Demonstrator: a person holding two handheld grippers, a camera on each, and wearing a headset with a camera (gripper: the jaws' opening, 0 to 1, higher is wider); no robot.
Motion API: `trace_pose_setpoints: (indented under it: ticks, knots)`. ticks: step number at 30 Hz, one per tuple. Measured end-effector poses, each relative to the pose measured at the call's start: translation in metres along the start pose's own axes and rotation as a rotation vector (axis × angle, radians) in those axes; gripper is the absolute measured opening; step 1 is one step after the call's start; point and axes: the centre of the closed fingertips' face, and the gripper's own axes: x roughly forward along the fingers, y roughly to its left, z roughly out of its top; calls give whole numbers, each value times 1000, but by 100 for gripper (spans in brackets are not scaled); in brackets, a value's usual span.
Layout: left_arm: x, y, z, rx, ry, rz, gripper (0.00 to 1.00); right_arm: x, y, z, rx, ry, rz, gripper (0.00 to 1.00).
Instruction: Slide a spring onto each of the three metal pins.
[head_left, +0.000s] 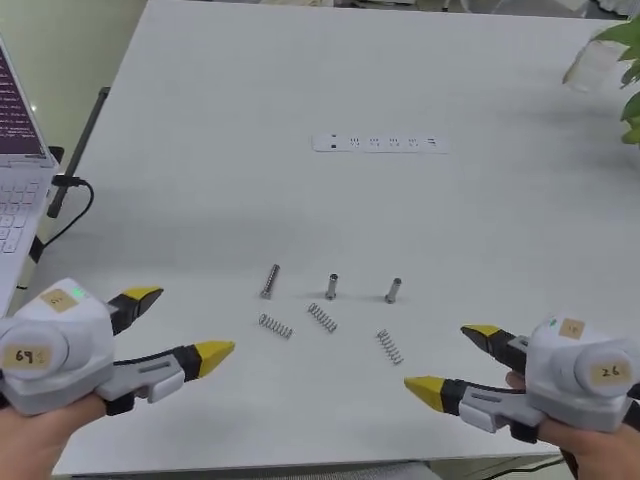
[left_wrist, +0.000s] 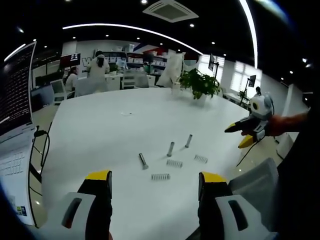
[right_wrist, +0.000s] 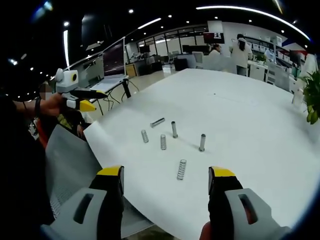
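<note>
Three metal pins stand in a row on the white table (head_left: 300, 200). The left pin (head_left: 270, 281) (left_wrist: 143, 160) (right_wrist: 157, 122) lies tipped over. The middle pin (head_left: 331, 287) (left_wrist: 170, 149) (right_wrist: 174, 129) and the right pin (head_left: 393, 291) (left_wrist: 188, 141) (right_wrist: 202, 142) stand upright. Just in front of them lie three loose springs (head_left: 275, 326) (head_left: 321, 318) (head_left: 389, 346). My left gripper (head_left: 185, 322) (left_wrist: 156, 176) hovers open at the near left. The right gripper (head_left: 452, 360) (right_wrist: 166, 171) hovers open at the near right. Neither holds anything.
A white power strip (head_left: 378, 143) lies further back on the table. At the left edge stands a laptop (head_left: 15, 170) with a black cable (head_left: 70, 190) beside it. A potted plant (head_left: 625, 60) sits at the far right. The table's front edge runs just below the grippers.
</note>
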Motion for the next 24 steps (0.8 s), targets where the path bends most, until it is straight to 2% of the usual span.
trace_pose_setpoints:
  ticks: [10,24]
  knots:
    - [11,3,11,16,-5,-1,66,3,-1,1,1,2,14,68]
    - [36,-1,20,27,5,-50,66,-6,0,1,5,-6,15,70]
